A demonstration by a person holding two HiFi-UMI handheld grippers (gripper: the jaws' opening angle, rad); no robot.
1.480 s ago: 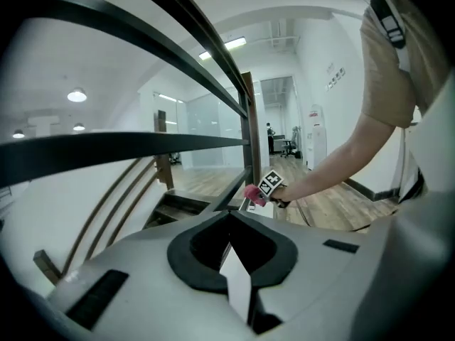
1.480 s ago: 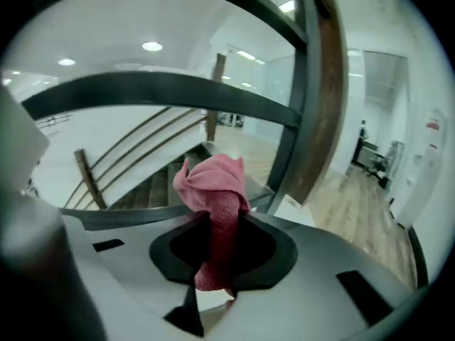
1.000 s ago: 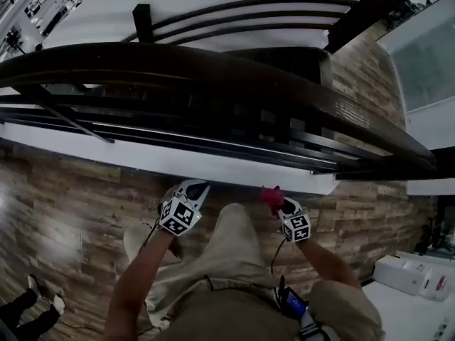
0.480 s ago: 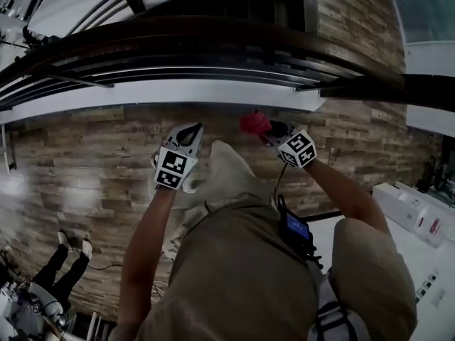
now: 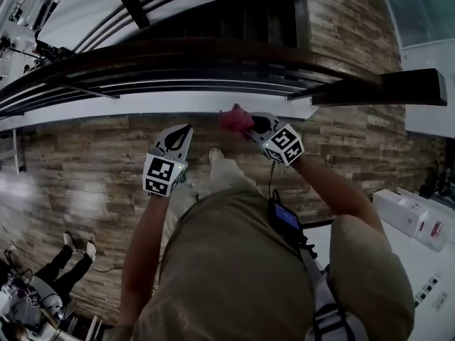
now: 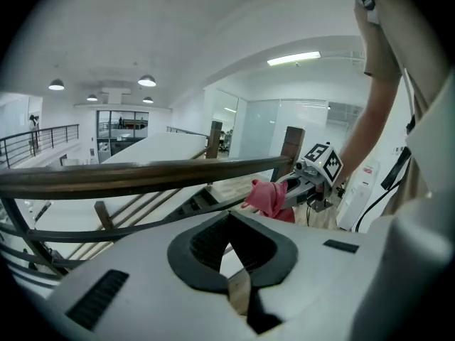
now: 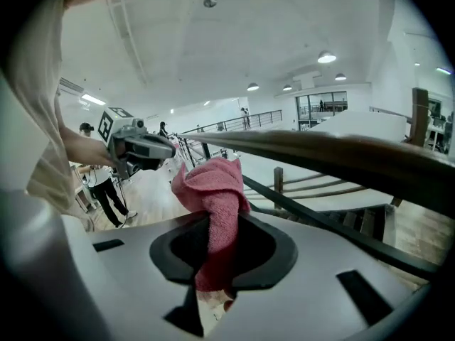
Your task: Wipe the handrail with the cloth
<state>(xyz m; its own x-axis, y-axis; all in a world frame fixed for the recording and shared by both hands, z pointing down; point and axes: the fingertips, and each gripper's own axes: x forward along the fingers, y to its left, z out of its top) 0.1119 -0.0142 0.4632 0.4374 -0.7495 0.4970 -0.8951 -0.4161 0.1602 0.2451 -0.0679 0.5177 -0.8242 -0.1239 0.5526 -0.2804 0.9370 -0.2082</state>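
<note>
Right gripper view: the red cloth (image 7: 212, 190) is pinched in the right claw (image 7: 212, 222). The jaws are closed on its lower part, and the free upper end stands bunched beyond the tips. This grip leaves a loose pad of fabric forward of the claw, which is the part suited to rub the rail.

The cloth sits just below the dark wooden handrail (image 7: 341, 155) and appears apart from it, so wiping contact is judged not yet made. The head view places the cloth (image 5: 234, 119) over the wood-plank floor (image 5: 85, 169), on the near side of the handrail (image 5: 213, 52).

The left claw (image 6: 229, 222) is closed, with nothing between its jaws. It is held level beside the right claw and clear of the handrail, which suggests it has no part in this step. From its side, the cloth (image 6: 270, 199) shows below the rail's top edge.
</note>
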